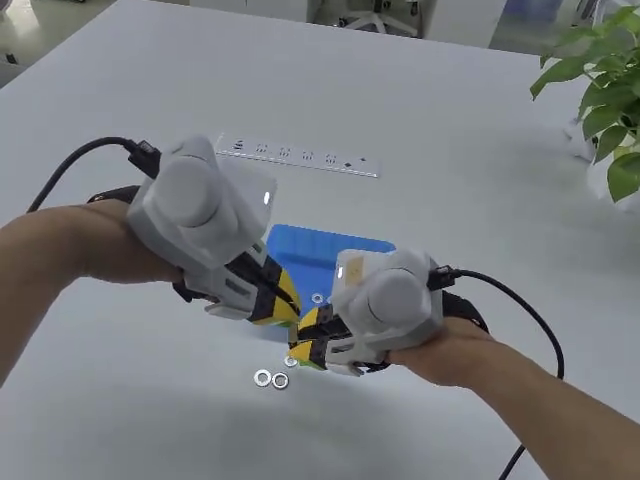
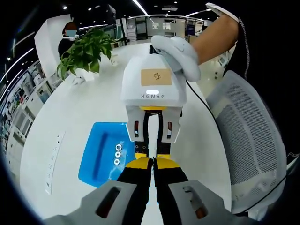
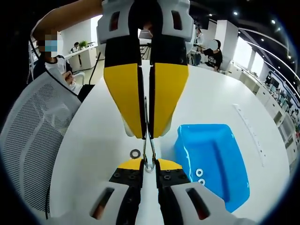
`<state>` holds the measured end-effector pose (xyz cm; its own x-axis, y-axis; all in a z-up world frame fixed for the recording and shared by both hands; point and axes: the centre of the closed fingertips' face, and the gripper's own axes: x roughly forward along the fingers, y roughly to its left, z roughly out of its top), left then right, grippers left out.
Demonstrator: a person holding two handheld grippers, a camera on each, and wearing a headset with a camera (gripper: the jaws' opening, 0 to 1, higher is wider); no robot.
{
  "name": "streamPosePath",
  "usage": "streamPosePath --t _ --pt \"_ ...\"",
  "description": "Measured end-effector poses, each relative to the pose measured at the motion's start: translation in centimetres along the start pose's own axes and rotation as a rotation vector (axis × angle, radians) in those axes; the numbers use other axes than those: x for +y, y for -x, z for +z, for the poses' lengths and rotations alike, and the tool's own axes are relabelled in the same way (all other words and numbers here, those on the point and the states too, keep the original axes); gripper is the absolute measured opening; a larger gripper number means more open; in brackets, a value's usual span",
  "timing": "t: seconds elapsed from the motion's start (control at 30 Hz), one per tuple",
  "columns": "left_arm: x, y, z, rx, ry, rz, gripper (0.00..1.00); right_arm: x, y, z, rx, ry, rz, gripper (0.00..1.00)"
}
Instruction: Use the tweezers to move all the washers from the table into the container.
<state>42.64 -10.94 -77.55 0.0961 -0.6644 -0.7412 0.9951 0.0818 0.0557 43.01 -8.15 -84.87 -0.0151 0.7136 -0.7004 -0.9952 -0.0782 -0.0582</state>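
Toward the near edge of the desk [image 1: 450, 150], two loose washers [image 1: 271, 379] lie side by side, with a third [image 3: 135, 153] just beside the gripper tips. Above them the left gripper [image 1: 283, 300] and the right gripper [image 1: 305, 348] meet nose to nose. Each has its jaws pressed almost together on the thin steel tweezers [image 3: 149, 140], which run between them. Whether a washer hangs at the tweezers' end is too small to tell.

Just beyond the tips sits the blue container [image 1: 300, 245], with a few banked washers [image 2: 117, 154] on its floor. Farther on, a power strip [image 1: 300, 158] lies toward the far edge and a plant [image 1: 600, 100] stands at the far right corner.

The job looks partly done, and the step in hand appears to be a regrip of the tweezers between picks. Next, one gripper would need to let go. The other would need to hold the tweezers with their points free, bring them down over the nearest loose washer, squeeze just enough to lift it flat, and carry it over the container's wall before easing off.
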Motion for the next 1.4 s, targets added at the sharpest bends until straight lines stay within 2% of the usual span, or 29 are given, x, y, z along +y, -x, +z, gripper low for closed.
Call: streamPosePath --t 0.57,0.8,1.4 --pt "0.0 -0.9 -1.4 -0.01 0.039 -0.012 0.06 0.3 -1.4 -1.0 0.01 -0.013 0.028 0.12" --pt "0.0 -0.8 -1.3 -0.024 0.061 -0.017 0.06 0.3 -1.5 -0.9 0.004 -0.02 0.03 0.12" --pt "-0.4 -0.8 -1.1 -0.02 0.054 -0.021 0.06 0.6 -1.1 -0.7 0.001 -0.011 0.03 0.12"
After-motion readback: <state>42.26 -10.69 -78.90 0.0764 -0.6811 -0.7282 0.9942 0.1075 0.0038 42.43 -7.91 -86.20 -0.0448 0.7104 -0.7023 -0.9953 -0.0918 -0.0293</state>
